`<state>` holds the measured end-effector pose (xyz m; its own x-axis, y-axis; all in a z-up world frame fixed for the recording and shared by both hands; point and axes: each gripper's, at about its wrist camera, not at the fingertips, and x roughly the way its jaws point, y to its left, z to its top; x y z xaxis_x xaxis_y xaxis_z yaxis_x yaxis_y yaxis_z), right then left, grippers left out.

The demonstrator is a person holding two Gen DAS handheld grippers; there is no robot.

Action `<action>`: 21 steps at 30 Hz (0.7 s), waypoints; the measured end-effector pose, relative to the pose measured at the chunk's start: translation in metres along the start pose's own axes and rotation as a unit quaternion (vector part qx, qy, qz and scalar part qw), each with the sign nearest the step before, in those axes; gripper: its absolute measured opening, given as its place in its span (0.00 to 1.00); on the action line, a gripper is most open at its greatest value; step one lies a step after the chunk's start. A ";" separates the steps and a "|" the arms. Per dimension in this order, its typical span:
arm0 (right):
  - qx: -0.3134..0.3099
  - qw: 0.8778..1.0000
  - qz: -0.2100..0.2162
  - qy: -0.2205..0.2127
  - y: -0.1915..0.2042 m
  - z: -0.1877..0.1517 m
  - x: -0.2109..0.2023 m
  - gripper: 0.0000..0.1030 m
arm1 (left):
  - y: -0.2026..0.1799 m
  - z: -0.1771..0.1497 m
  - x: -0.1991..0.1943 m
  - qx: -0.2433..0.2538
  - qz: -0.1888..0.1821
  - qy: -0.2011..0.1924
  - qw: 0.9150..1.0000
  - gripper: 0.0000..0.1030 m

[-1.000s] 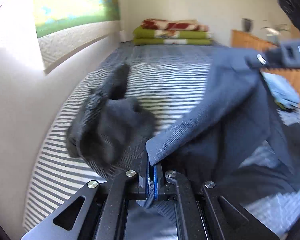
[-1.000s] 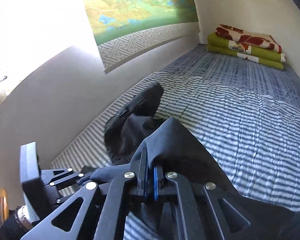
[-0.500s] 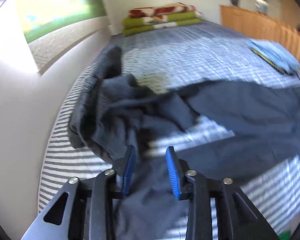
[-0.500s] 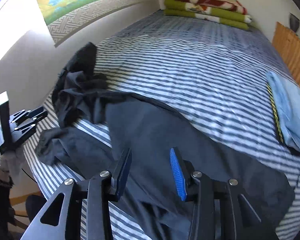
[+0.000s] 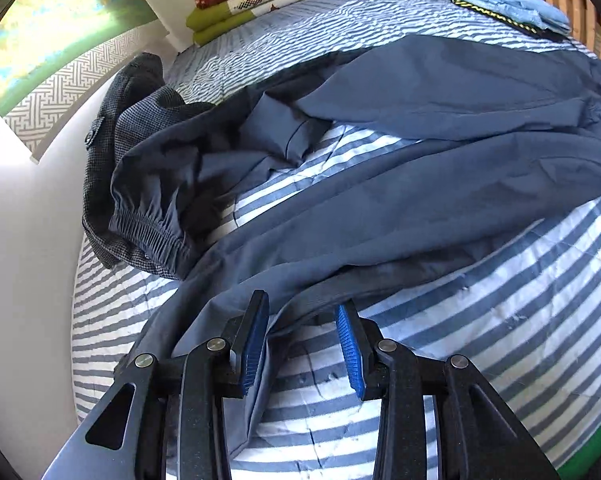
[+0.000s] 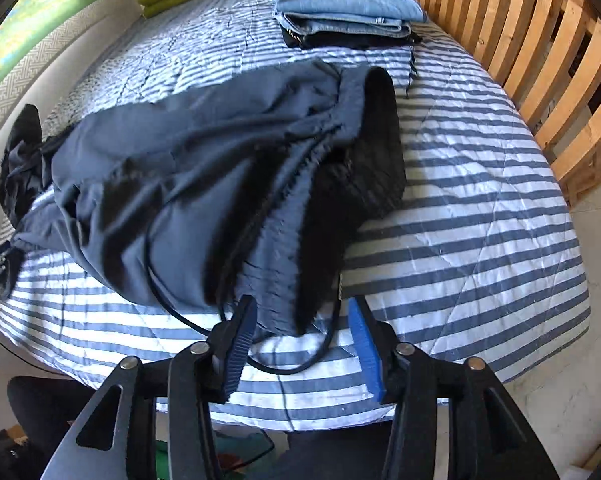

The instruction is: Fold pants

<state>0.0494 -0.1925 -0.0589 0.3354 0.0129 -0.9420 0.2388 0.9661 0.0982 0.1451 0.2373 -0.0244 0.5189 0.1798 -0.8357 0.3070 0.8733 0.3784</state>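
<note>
The bed (image 6: pixel 480 216), under a blue-and-white striped cover, fills most of both views. Across it lie the dark blue pants (image 5: pixel 440 184), spread unfolded from the left of the left-wrist frame to its right edge; in the right-wrist view their waistband end (image 6: pixel 300 280) sits at lower centre, with a black drawstring (image 6: pixel 284 368) looping onto the stripes below it. A wooden slatted rail (image 6: pixel 540 64) runs down the upper right. A grey checked garment (image 5: pixel 112 148) is bunched at the left, partly under one gathered pant cuff. Folded green and red blankets (image 5: pixel 260 0) lie at the top, and a folded light blue stack (image 6: pixel 348 8) sits near the rail.

The left gripper (image 5: pixel 302 344) stands open at the bottom, a pant edge lying against its left pad but not pinched. The right gripper (image 6: pixel 302 344) is opening, the waistband and drawstring just ahead between the pads, unpinched.
</note>
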 end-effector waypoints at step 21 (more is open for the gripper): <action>-0.006 0.992 -0.026 -0.120 -0.018 0.021 -0.089 0.07 | 0.045 -0.010 -0.079 -0.038 -0.044 -0.054 0.997 0.01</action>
<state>0.0343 -0.2162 0.0293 0.5302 -0.0974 -0.8423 0.2504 0.9671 0.0458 0.1096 0.2668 0.0543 0.5771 0.0550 -0.8148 0.2957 0.9160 0.2713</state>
